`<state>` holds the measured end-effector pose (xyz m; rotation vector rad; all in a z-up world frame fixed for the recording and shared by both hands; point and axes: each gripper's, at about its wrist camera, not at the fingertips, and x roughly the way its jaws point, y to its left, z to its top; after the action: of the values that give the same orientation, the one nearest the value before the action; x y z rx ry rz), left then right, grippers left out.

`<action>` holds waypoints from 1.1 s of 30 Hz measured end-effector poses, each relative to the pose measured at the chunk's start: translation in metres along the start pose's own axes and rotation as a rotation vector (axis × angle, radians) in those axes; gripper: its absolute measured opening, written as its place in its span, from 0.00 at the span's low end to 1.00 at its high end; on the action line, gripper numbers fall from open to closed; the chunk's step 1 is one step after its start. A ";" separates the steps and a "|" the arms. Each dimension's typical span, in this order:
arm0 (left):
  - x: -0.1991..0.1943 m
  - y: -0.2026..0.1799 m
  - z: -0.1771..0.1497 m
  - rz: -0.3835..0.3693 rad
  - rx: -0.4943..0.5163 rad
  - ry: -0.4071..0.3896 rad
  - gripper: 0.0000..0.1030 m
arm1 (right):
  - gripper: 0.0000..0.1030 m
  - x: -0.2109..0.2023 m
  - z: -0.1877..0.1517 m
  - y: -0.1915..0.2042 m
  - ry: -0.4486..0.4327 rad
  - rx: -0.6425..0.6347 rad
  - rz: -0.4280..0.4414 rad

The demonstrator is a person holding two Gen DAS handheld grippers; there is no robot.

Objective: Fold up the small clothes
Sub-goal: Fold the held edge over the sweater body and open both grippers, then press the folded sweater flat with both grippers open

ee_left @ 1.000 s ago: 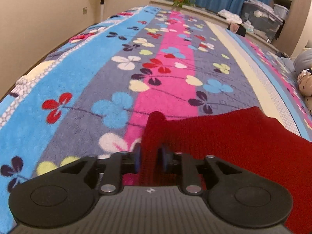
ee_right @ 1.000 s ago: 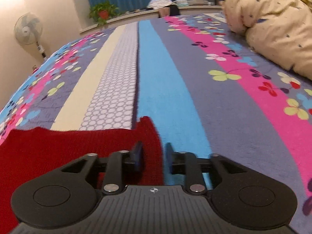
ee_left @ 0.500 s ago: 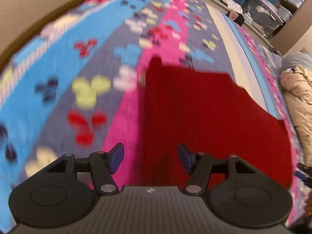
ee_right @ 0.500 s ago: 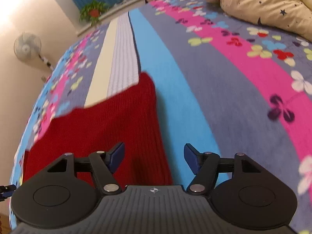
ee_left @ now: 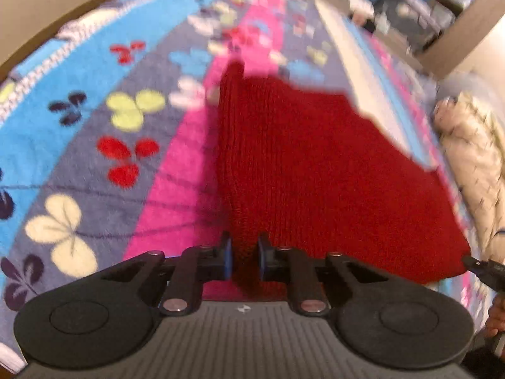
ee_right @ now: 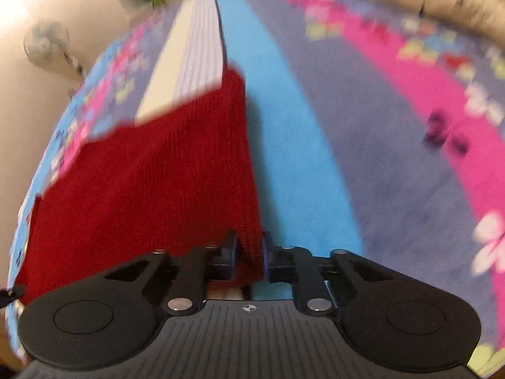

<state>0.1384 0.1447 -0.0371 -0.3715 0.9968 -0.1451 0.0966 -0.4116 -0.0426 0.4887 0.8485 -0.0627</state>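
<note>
Through the left wrist camera we saw our left gripper (ee_left: 244, 259) nearly closed on the near left corner of the red knit (ee_left: 315, 173) — the cloth ran forward from it across the flowered blanket (ee_left: 94, 126).

Through the right wrist camera our right gripper (ee_right: 249, 259) pinched the near right corner alike, so the held edge ran crosswise between our hands.

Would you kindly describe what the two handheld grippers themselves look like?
The left gripper and right gripper look identical: matte black linkage arms with silver pivot pins, two round black discs, blue pads on the fingertips, and a ribbed dark grey body bearing a small white emblem. No cables or sleeves show.
</note>
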 end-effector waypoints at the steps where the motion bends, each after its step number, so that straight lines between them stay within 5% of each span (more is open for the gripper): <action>1: -0.012 0.005 0.002 -0.034 -0.037 -0.042 0.15 | 0.13 -0.016 0.002 -0.001 -0.071 0.029 0.046; 3: -0.039 0.017 0.002 -0.116 -0.118 -0.129 0.15 | 0.12 -0.048 0.002 0.000 -0.182 0.038 0.130; 5: -0.052 0.025 -0.003 -0.125 -0.149 -0.151 0.15 | 0.12 -0.059 -0.006 0.001 -0.187 0.013 0.132; 10: -0.020 0.019 -0.013 0.059 -0.083 0.031 0.16 | 0.12 -0.013 -0.021 -0.027 0.110 0.147 0.020; 12: -0.003 0.011 -0.012 0.139 -0.029 0.084 0.22 | 0.16 0.000 -0.023 -0.028 0.155 0.160 -0.017; 15: -0.017 0.005 -0.009 0.197 -0.015 -0.048 0.25 | 0.16 -0.007 -0.019 -0.021 0.076 0.127 -0.083; 17: -0.039 -0.001 -0.005 0.154 0.000 -0.196 0.29 | 0.17 -0.023 -0.015 -0.014 -0.032 0.085 -0.132; 19: -0.046 -0.008 -0.006 0.073 0.034 -0.242 0.29 | 0.20 -0.035 -0.011 -0.013 -0.129 0.061 -0.096; 21: -0.030 -0.015 -0.008 0.066 0.071 -0.155 0.29 | 0.20 -0.035 -0.011 -0.006 -0.138 0.017 -0.025; 24: 0.015 -0.016 -0.018 0.194 0.104 0.080 0.28 | 0.35 -0.006 -0.021 0.006 0.038 -0.067 0.006; 26: 0.019 -0.017 -0.017 0.208 0.093 0.079 0.28 | 0.46 0.023 -0.034 0.011 0.193 -0.142 -0.115; 27: 0.016 -0.020 -0.014 0.219 0.104 0.048 0.28 | 0.56 0.028 -0.039 0.014 0.200 -0.160 -0.161; 30: 0.004 -0.025 -0.014 0.230 0.119 -0.028 0.28 | 0.54 0.011 -0.036 0.028 0.086 -0.208 -0.135; 33: 0.013 -0.030 -0.015 0.199 0.128 0.031 0.32 | 0.54 0.010 -0.039 0.029 0.071 -0.236 -0.138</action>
<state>0.1344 0.1095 -0.0439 -0.1524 1.0439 -0.0341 0.0827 -0.3672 -0.0607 0.2120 0.9450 -0.0714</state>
